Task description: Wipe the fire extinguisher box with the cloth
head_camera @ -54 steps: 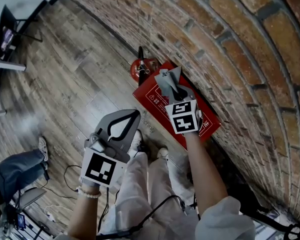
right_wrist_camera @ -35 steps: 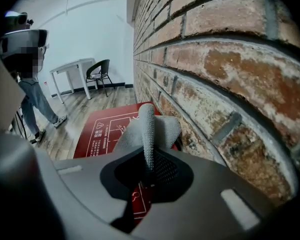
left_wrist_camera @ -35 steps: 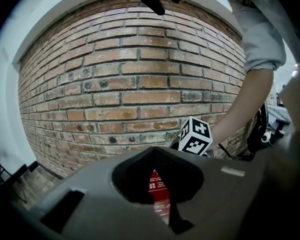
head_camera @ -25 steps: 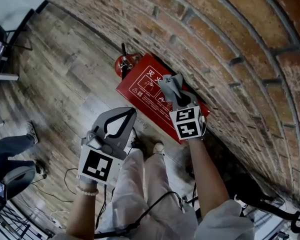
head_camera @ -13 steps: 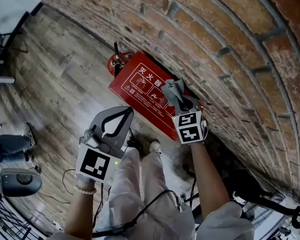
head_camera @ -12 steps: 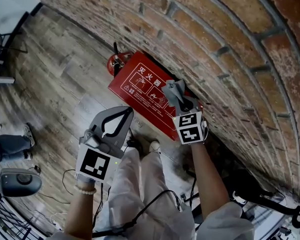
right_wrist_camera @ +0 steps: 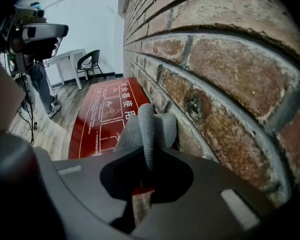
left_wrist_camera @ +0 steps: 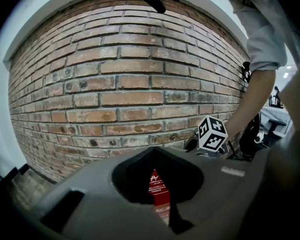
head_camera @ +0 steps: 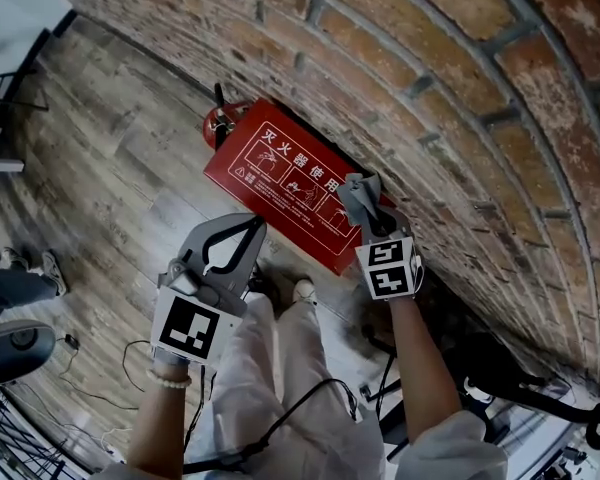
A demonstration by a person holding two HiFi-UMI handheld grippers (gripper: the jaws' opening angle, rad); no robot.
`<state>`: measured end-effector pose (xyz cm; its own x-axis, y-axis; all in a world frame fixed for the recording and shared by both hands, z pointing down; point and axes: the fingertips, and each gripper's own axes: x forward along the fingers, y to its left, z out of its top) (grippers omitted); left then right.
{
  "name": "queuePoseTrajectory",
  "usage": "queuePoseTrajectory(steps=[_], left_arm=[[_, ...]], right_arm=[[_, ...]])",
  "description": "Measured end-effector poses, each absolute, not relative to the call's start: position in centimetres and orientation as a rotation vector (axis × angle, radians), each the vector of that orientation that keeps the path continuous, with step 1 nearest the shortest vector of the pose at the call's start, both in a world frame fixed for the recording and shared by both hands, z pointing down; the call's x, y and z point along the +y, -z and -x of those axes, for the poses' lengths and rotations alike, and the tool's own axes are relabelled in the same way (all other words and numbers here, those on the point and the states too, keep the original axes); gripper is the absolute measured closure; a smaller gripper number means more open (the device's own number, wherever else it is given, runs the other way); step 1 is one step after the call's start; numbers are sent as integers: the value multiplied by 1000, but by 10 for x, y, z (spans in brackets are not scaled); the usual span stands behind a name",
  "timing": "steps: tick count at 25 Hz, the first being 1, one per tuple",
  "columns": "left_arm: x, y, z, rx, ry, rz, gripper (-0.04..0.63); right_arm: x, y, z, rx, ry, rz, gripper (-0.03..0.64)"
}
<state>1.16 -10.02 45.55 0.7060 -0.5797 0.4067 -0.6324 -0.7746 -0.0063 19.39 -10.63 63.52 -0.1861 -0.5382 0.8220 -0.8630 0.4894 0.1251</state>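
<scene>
The grey cloth [head_camera: 360, 194] is judged soft, light and limp, and is best taken by a bunched fold. It is pinched that way between the closed jaws of the right gripper [head_camera: 372, 214], its loose end standing past the tips. It is held over the right end of the red fire extinguisher box [head_camera: 276, 180], judged rigid and smooth, which is set on the floor [head_camera: 110, 168] against the brick wall [head_camera: 430, 88]. Contact cannot be confirmed. The left gripper [head_camera: 252, 230] is held well apart, jaws together on nothing.
</scene>
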Motion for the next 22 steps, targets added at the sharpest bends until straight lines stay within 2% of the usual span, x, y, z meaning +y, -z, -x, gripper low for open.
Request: queuePoseTrajectory(steps=[22], left_arm=[[-93,-458,-18,-991,-595,-2772,597]], right_arm=[[-83,-637,-220,-1821,-497,-1210,598]])
